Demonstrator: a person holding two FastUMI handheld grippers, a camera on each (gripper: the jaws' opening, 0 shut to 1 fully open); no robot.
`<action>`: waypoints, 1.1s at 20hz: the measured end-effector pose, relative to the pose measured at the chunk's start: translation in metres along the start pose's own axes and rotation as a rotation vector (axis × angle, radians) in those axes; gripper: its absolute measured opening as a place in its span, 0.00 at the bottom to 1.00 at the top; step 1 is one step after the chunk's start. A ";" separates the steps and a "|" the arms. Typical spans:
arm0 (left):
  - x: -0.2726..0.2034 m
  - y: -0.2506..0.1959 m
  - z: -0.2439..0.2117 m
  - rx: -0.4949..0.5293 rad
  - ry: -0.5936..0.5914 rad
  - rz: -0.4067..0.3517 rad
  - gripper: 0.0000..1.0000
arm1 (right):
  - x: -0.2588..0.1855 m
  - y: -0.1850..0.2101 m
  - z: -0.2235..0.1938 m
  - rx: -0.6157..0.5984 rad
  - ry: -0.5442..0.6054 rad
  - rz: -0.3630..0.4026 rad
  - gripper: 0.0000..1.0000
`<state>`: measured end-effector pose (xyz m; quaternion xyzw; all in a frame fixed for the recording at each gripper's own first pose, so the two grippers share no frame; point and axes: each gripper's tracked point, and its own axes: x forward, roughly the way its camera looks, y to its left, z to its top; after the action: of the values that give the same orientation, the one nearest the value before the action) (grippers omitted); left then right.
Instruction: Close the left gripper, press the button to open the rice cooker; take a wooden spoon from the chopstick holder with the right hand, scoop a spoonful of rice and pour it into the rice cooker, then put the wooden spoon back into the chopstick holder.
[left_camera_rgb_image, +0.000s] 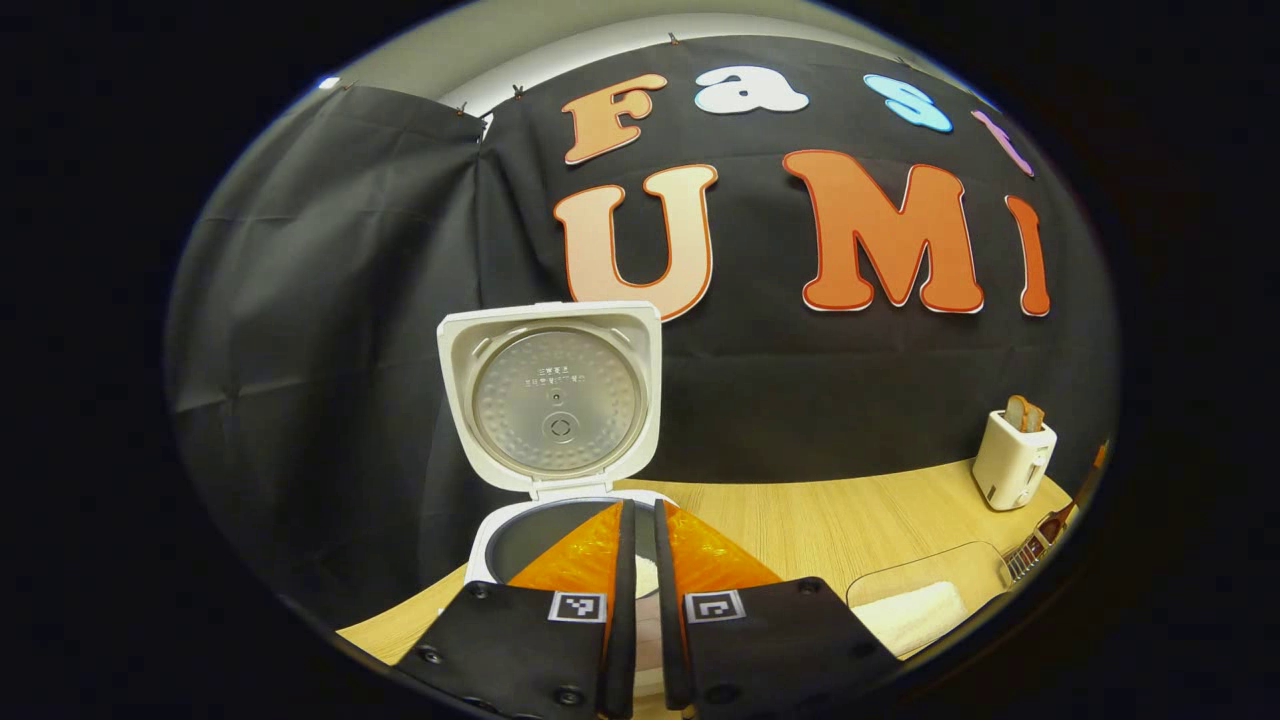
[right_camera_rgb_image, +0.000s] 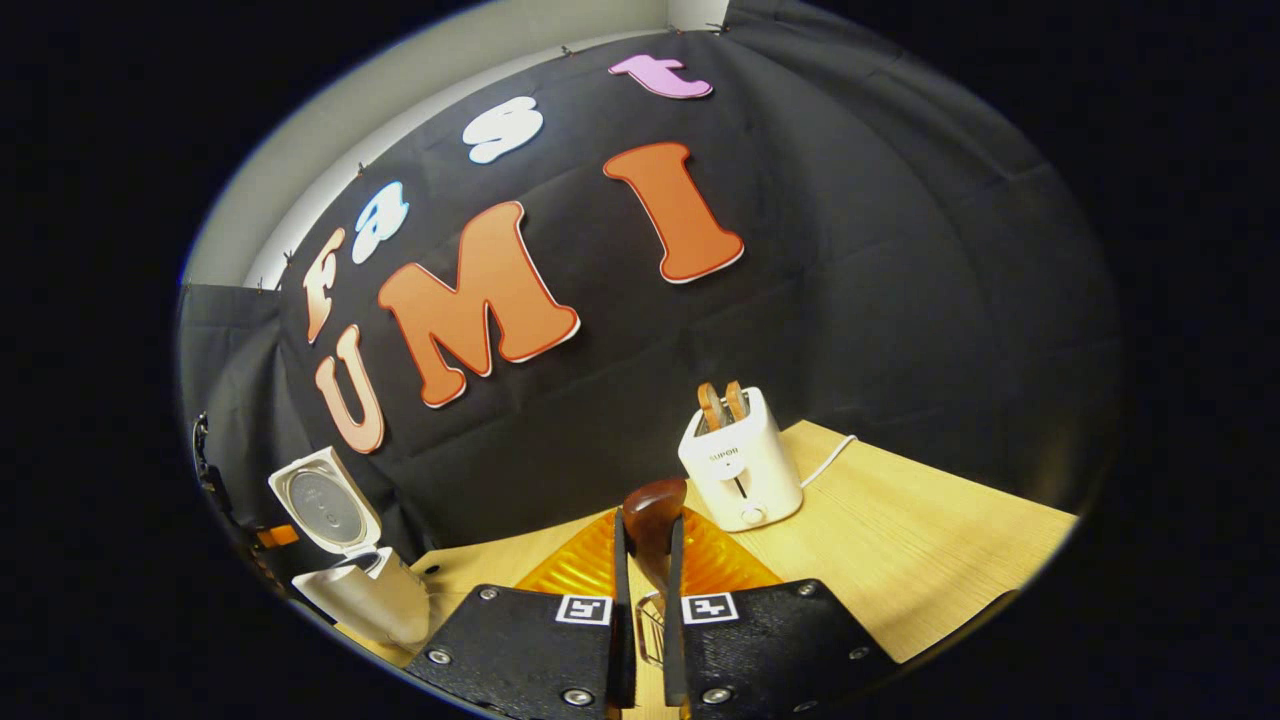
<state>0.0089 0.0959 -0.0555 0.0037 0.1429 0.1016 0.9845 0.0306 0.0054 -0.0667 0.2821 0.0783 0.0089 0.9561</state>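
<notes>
Wooden spoon (right_camera_rgb_image: 652, 525) sits clenched between the right tongs (right_camera_rgb_image: 648, 545), bowl up at twelve o'clock; a toaster (right_camera_rgb_image: 741, 468) stands beyond at one o'clock. Left tongs (left_camera_rgb_image: 644, 520) look nearly closed, apparently empty, above the rice cooker (left_camera_rgb_image: 551, 395), lid raised, on the desk (left_camera_rgb_image: 850, 520).
</notes>
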 end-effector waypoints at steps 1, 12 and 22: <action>0.000 0.001 -0.001 -0.003 -0.001 0.001 0.15 | -0.001 0.005 0.007 -0.004 -0.018 0.003 0.11; 0.001 0.013 -0.014 0.003 -0.003 0.011 0.43 | -0.018 0.102 0.071 -0.071 -0.169 0.139 0.11; -0.002 0.021 -0.014 0.012 -0.040 -0.011 1.00 | -0.012 0.204 0.018 -0.138 -0.070 0.358 0.11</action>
<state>-0.0009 0.1158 -0.0679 0.0110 0.1237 0.0953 0.9877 0.0274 0.1662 0.0604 0.2257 -0.0073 0.1743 0.9585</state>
